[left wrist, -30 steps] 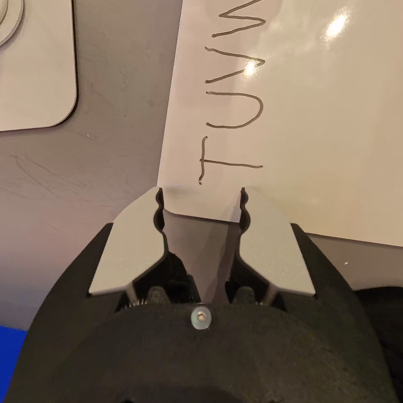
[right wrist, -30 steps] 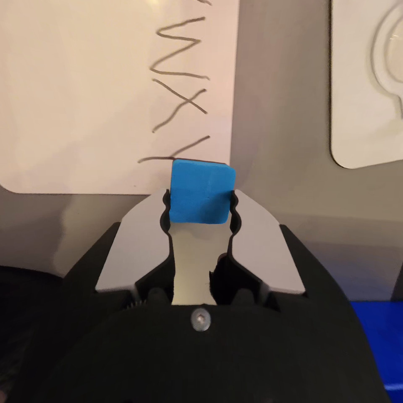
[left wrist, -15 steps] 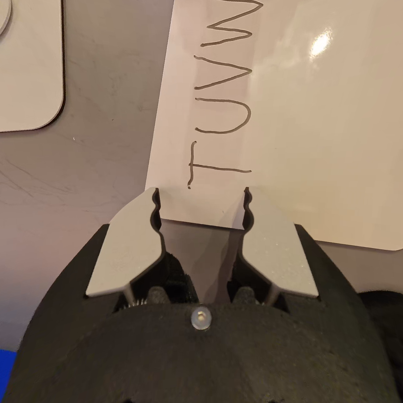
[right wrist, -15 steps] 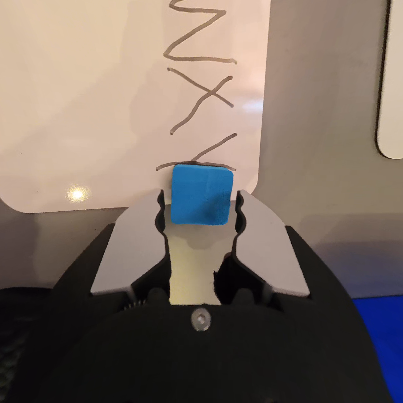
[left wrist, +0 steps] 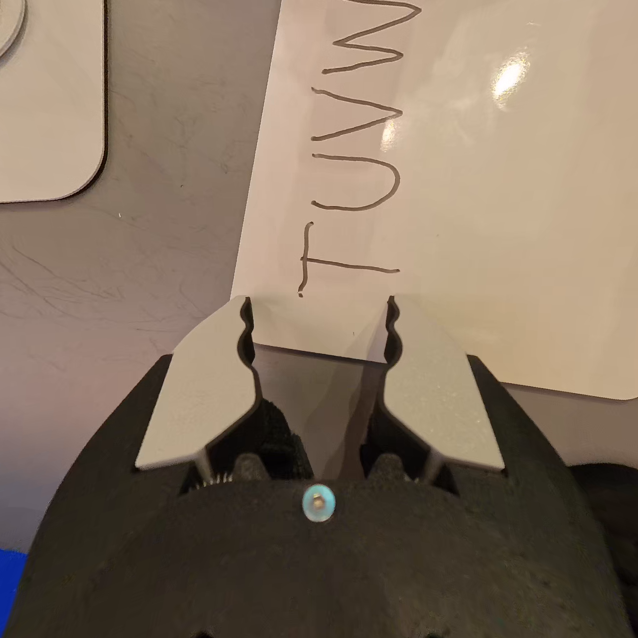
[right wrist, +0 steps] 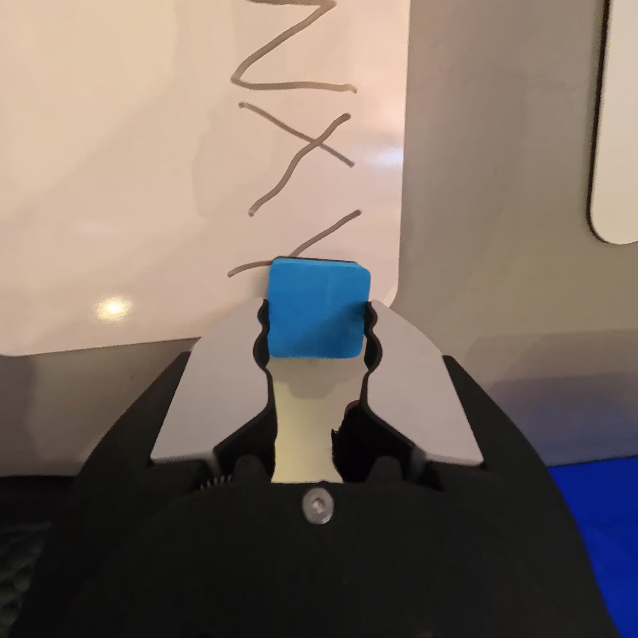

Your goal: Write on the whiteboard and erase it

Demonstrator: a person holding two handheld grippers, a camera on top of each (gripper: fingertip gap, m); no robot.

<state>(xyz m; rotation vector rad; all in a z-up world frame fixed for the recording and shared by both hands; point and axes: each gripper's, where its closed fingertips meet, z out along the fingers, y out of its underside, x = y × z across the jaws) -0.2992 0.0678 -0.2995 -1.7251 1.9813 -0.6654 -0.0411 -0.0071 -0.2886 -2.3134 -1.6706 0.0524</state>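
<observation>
Clearly the right gripper [right wrist: 316, 331] pinches a blue eraser [right wrist: 317, 310] on the whiteboard [right wrist: 138, 172]; the left gripper [left wrist: 319, 328] stands spread and bare over its corner. With nothing pinning it, the board could slide under a wipe, smearing the marker strokes [right wrist: 297, 155]

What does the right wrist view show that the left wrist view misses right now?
Only the right wrist view shows the blue eraser clamped in the right tongs, resting on the nearest marker stroke at the whiteboard's rounded corner. Only the left wrist view shows the left tongs, open and empty, over the board's opposite end. Both show the white board with dark handwriting on the grey table, plus a second white board off to the side.
</observation>
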